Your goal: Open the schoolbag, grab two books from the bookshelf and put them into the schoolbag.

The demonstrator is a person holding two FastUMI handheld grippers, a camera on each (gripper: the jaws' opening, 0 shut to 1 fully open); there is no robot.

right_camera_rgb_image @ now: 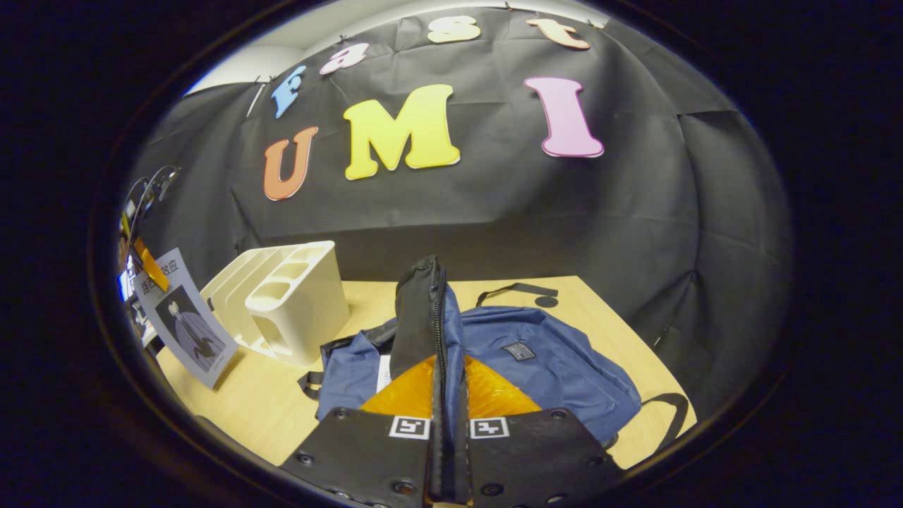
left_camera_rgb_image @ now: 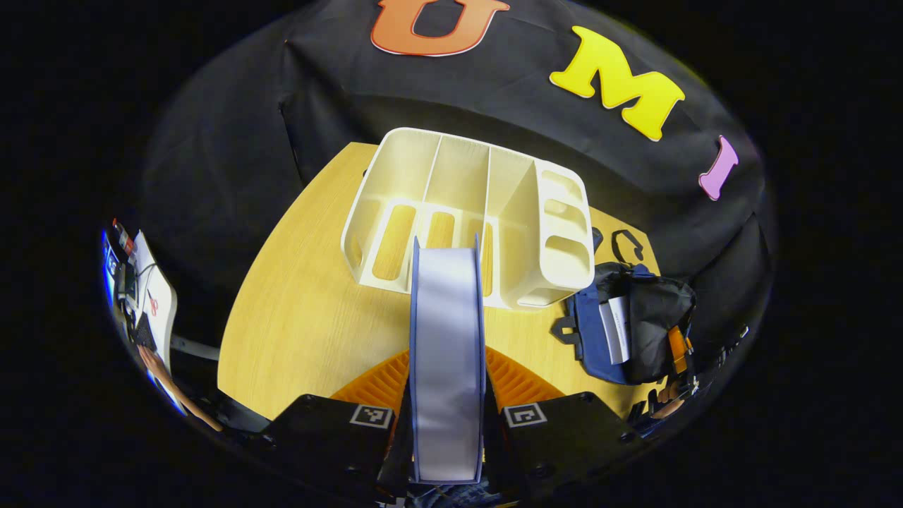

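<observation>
My left gripper (left_camera_rgb_image: 447, 356) is shut on a book (left_camera_rgb_image: 446, 303) with pale pages and blue covers, held edge-on just in front of the white bookshelf (left_camera_rgb_image: 465, 219), whose slots stand empty. To the right of the shelf the blue schoolbag (left_camera_rgb_image: 592, 331) lies open with a white book (left_camera_rgb_image: 616, 328) inside. In the right gripper view my right gripper (right_camera_rgb_image: 448, 367) is shut on the bag's black-lined flap (right_camera_rgb_image: 423, 310) and holds it upright over the schoolbag (right_camera_rgb_image: 550, 360). The white book (right_camera_rgb_image: 384, 370) shows in the opening. The bookshelf (right_camera_rgb_image: 289, 303) and the held book (right_camera_rgb_image: 187, 324) are at the left.
Everything rests on a wooden table (left_camera_rgb_image: 303, 317) backed by the black cloth wall. A black strap (right_camera_rgb_image: 518, 289) of the bag trails toward the table's far edge. A person's arm (left_camera_rgb_image: 173, 388) shows past the table's left corner.
</observation>
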